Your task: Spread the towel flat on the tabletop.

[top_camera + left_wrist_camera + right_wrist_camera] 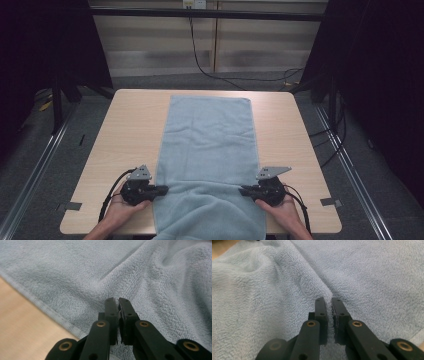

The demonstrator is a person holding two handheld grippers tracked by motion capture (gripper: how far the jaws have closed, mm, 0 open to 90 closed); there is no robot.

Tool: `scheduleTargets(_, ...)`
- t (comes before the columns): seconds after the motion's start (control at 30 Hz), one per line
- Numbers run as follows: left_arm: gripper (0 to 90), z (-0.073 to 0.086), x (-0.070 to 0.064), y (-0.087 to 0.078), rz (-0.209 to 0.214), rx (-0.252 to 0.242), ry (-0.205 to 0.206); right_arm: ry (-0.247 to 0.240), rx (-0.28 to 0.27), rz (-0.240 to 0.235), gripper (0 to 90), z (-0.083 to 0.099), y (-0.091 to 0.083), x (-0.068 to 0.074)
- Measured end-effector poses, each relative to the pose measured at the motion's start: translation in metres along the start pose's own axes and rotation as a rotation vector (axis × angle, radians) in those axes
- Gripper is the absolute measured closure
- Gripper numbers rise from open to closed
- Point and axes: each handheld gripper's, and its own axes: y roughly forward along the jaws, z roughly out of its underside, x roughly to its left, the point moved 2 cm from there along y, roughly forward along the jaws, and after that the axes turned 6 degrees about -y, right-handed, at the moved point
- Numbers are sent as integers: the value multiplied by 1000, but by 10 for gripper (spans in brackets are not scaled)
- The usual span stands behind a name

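A pale blue towel [207, 150] lies lengthwise down the middle of the worktop [125, 130], its near end hanging over the front edge. The left gripper [162, 189] and right gripper [243, 190] each have their fingers closed tight on a pinch of cloth at opposite side edges. This looks like the start of a fold: next, both should lift together and carry the near part toward the far end.
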Motion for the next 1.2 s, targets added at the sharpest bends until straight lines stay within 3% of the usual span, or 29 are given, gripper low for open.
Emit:
scheduleTargets(0.13,865,5,-12,-13,83,-27,-16,-12,18,-29,844,10,-6,12)
scheduleTargets(0.17,865,6,-13,-15,88,-30,-4,-13,13,-37,837,11,-8,15)
scheduleTargets(0.23,861,8,-18,-21,122,-45,-17,-1,-6,-64,820,13,-14,20)
scheduleTargets(0.3,852,10,-20,-26,131,-56,-5,0,-29,-75,802,11,-20,23)
scheduleTargets(0.4,795,6,-16,-30,142,-91,-34,-7,-72,-84,762,5,-26,22)
scheduleTargets(0.47,754,-3,-10,-33,111,-121,-44,-7,-89,-77,705,-2,-26,16)
scheduleTargets(0.53,702,-12,-3,-36,119,-154,-77,5,-115,-77,674,-10,-25,9)
scheduleTargets(0.57,681,-16,1,-35,85,-152,-78,5,-123,-76,666,-14,-25,7)
scheduleTargets(0.63,637,-24,10,-31,58,-140,-88,-6,-114,-56,647,-22,-20,1)
scheduleTargets(0.7,610,-33,21,-21,-10,-121,-76,-9,-107,-43,611,-31,-12,-5)
scheduleTargets(0.8,569,-47,42,-5,-53,-109,-107,-6,-91,-25,570,-44,5,-17)
scheduleTargets(0.9,521,-58,58,9,-61,-95,-122,-3,-62,-5,546,-54,24,-29)
scheduleTargets(0.97,500,-58,67,16,-78,-125,-139,4,-45,-2,538,-58,35,-38)
scheduleTargets(1.07,485,-51,77,26,-118,-72,-142,16,-17,17,522,-59,49,-51)
scheduleTargets(1.17,524,-48,76,25,-128,-74,-98,34,7,37,507,-53,58,-59)
scheduleTargets(1.2,522,-47,75,25,-132,-74,-82,42,-11,32,502,-51,58,-59)
